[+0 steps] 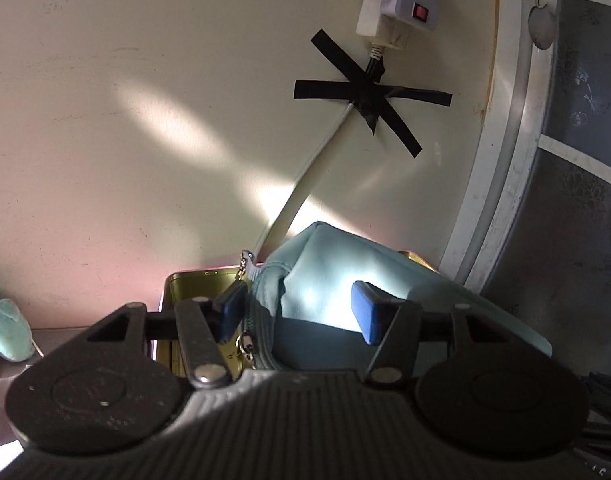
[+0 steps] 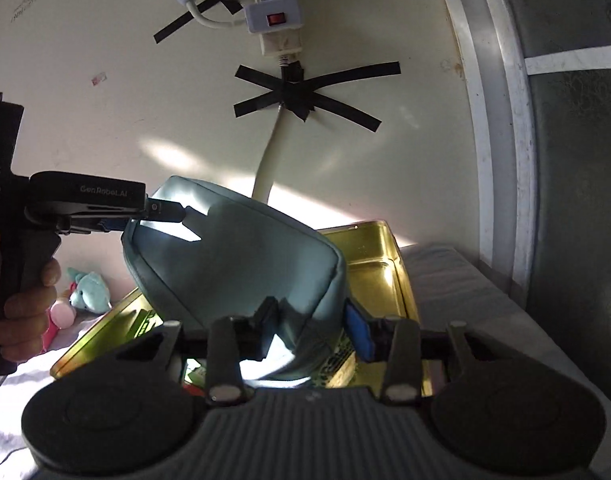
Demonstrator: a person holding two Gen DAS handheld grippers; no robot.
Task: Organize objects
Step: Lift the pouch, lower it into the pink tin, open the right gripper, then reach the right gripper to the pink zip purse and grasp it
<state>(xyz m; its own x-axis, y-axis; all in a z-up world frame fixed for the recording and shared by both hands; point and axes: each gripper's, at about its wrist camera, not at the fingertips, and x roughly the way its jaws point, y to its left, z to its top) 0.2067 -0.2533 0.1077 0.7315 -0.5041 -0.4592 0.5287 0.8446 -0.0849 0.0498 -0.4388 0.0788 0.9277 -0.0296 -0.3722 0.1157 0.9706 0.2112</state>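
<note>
Both tools are on the light blue zip pouch [image 2: 241, 256] right now, and it's held up off the surface, tilted, over an open gold tin [image 2: 379, 256]. The right tool [image 2: 315, 322] is clamped on the pouch's lower corner, with the blue pad [image 2: 359, 334] pressed against one side and the other finger dark in shadow on the opposite side. The left tool [image 1: 297, 312] sits around the zipper end of the pouch [image 1: 345, 276], with its blue pads [image 1: 365, 312] either side of the fabric; from the right wrist view it comes in from the left and its finger [image 2: 165, 210] touches the pouch's top corner, so it looks closed on it, though I can't fully see how tight the grip is. A person's hand [image 2: 29, 304] wraps the left tool's handle. Little metal zipper pulls [image 1: 245, 266] dangle off the pouch near the tin's rim [image 1: 193, 276]. The tin sits on a bed-like surface with a pale sheet [image 2: 445, 280]. Off to the left there's a teal plush toy [image 2: 89, 286] with something pink [image 2: 63, 314] just beside it. On the wall behind, a white power strip [image 2: 275, 16] hangs with its cable held by crossed black tape [image 2: 301, 96].
</note>
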